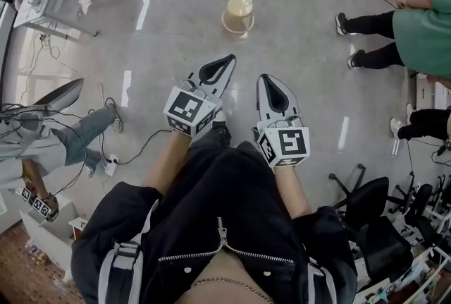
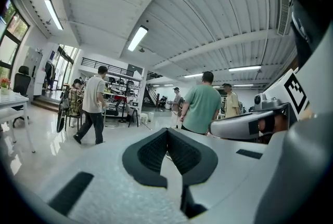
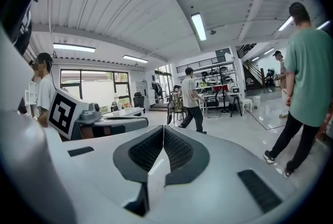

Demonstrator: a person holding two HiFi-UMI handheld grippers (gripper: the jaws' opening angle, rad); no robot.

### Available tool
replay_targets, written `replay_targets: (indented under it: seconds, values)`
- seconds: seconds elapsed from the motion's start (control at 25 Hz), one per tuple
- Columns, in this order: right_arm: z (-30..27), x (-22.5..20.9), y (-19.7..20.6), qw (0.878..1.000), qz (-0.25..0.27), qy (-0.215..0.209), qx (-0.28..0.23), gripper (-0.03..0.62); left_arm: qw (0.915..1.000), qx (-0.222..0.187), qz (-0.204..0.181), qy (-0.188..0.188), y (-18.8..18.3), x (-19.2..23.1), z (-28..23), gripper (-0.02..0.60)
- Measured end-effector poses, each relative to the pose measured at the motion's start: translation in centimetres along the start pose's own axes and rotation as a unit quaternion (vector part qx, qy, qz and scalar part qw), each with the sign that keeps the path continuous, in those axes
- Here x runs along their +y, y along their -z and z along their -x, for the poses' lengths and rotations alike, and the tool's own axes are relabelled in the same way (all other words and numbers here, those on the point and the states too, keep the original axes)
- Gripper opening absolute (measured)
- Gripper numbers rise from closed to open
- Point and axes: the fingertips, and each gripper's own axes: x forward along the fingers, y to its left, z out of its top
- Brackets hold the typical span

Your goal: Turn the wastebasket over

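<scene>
cream-coloured plastic, the wastebasket (image 1: 238, 13) stands on its end on the pale polished floor (image 1: 303, 34), its long axis upright. from the head view i cannot tell whether the open mouth faces up or down.

it lies straight ahead of both tongs and well apart from them, with nothing but bare floor between. it sits just about on the line between the two tips, a touch towards the left one. the left tongs (image 1: 227, 60) are angled inward towards it and look slightly the nearer. the right tongs (image 1: 263, 81) sit a little further back, beside the left pair.

both pairs are closed and empty: in each gripper view the ribbed dark pads meet along a single seam, with nothing between them and nothing touching them. both point nearly level, so the gripper views look over the basket at the room and do not show it.

my judgement is that the approach is not finished. the tongs would need to go forward and down, then part to take the rim or wall.
</scene>
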Motion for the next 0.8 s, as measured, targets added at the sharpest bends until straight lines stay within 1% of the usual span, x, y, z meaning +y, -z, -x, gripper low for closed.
replay_targets:
  seconds: [0.12, 0.16, 0.28, 0.32, 0.52, 0.64, 0.8]
  values:
    - [0.1, -0.4, -0.3, 1.0, 0.0, 0.006, -0.004, 0.011, 1.0, -0.001, -0.001, 0.003, -0.3, -0.3, -0.4, 0.005]
    - [-0.8, -0.4, -0.6, 1.0, -0.001, 0.008, -0.002, 0.011, 1.0, 0.0, 0.001, 0.005, -0.6, 0.7, -0.8, 0.004]
    - [-5.9, 0.1, -2.0, 1.0, -0.007, 0.015, 0.003, 0.011, 0.9999, 0.006, 0.007, 0.01, -1.6, 6.0, -2.1, 0.003]
    - [-6.7, 0.0, -2.1, 1.0, -0.007, 0.019, 0.005, 0.011, 0.9998, 0.007, 0.009, 0.013, -1.6, 6.8, -2.4, 0.005]
    - [-5.5, -2.6, -1.1, 0.999, -0.008, 0.033, 0.007, 0.011, 0.9996, 0.008, 0.014, 0.025, -0.3, 4.8, -4.5, 0.003]
    - [-5.4, -4.5, -1.2, 0.999, -0.01, 0.034, 0.008, 0.011, 0.9995, 0.011, 0.017, 0.025, -0.1, 4.1, -6.1, 0.003]
    - [-6.9, -7.3, -1.4, 0.999, -0.017, 0.027, 0.008, 0.011, 0.9996, 0.016, 0.017, 0.018, 0.0, 4.6, -9.0, 0.005]
